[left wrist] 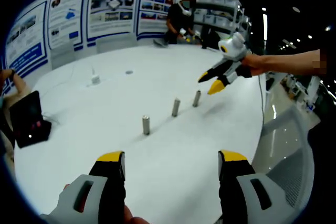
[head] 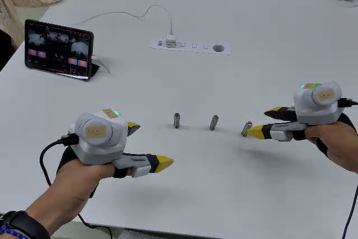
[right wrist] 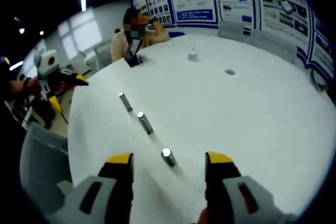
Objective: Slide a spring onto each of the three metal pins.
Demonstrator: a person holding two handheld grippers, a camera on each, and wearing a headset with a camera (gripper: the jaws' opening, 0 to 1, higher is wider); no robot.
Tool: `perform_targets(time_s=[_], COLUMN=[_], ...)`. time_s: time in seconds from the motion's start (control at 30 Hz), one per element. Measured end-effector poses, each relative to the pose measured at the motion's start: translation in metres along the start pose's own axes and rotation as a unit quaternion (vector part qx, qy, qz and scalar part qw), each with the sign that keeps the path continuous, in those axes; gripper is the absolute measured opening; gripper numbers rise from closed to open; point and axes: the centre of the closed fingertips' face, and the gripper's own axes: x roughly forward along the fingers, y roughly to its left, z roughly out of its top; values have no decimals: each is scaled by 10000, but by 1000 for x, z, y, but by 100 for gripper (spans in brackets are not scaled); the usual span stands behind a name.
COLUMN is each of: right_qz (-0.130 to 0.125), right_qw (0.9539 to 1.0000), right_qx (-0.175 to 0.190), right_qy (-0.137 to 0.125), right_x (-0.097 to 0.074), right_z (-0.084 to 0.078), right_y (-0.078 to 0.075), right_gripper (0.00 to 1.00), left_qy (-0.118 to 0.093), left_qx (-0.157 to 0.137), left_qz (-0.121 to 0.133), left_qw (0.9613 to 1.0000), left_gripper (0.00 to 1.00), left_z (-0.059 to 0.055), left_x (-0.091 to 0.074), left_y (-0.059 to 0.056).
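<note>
Springs: two upright, third seemingly tilted.

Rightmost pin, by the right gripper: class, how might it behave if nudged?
The rightmost pin stands narrow and looks tilted, so it probably tips easily. Once down, its round shape would likely roll on the smooth table. It is small, so probably light.

Posters hang beyond the large white table.
</note>
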Motion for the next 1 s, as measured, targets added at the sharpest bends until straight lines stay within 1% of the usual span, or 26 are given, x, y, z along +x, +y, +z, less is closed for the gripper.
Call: perform_targets(time_s=[0.07,0.2,0.27,0.37,0.5,0.6,0.7,0.83,1.0], right_qz=[-56,-107,-135,-150,-215,-231,-317,-375,-432], right_qw=[10000,9994,9993,9992,9993,9990,9979,9969,9960], right_qx=[15,112,114,119,23,58,136,150,211], right_qy=[-81,-296,-335,-356,-320,-383,-546,-673,-753], right_x=[-2,-7,-9,-12,-16,-20,-27,-34,-40], right_z=[2,9,9,8,4,5,12,17,17], right_y=[1,9,12,18,22,26,27,31,34], right_gripper=[58,59,60,65,67,67,68,68,69], left_qy=[16,-19,-23,-36,-75,-85,-86,-62,-112], left_qx=[-2,-62,-73,-102,-158,-185,-215,-256,-284], left_qz=[17,61,57,90,107,116,99,98,91], left_qw=[10000,10000,10000,9999,9998,9997,9997,9996,9995], left_gripper=[74,74,74,74,74,74,74,74,75], left_z=[1,3,3,5,8,8,7,7,11], left_x=[0,2,2,4,4,6,9,12,12], left_y=[1,4,5,7,8,11,14,15,16])
